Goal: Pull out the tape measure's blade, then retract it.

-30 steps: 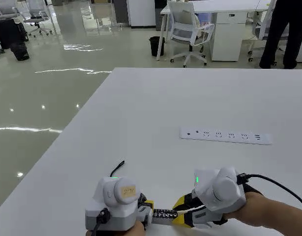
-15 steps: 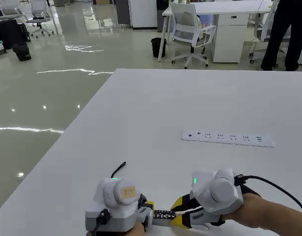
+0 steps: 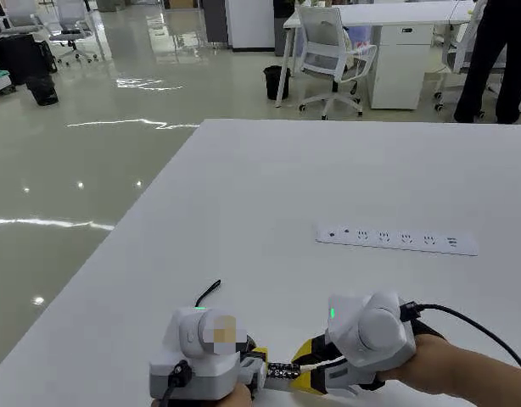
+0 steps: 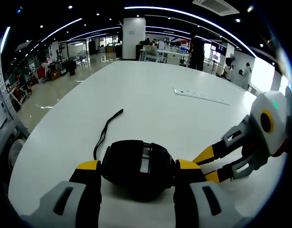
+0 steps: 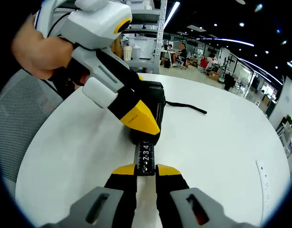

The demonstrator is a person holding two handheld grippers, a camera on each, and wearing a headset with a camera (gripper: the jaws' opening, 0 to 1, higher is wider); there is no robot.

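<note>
From the gripped tape measure point(image 4: 136, 164), blade point(image 5: 145, 155) protrudes

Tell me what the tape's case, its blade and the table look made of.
Case: black, likely plastic or rubber, with a dull sheen. Blade: thin flat black strip with printed white numerals, probably coated metal, though that is unsure. Table: white, smooth, with a faint sheen, laminate by the look.

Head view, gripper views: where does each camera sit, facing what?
Head view: on the headset, facing down the white table at left gripper, right gripper; a forearm shows.
Left gripper view: on that gripper, along its jaws at the black tape measure case.
Right gripper view: likewise, at the black numbered blade; a hand shows.
Shared: case, black strap.
</note>
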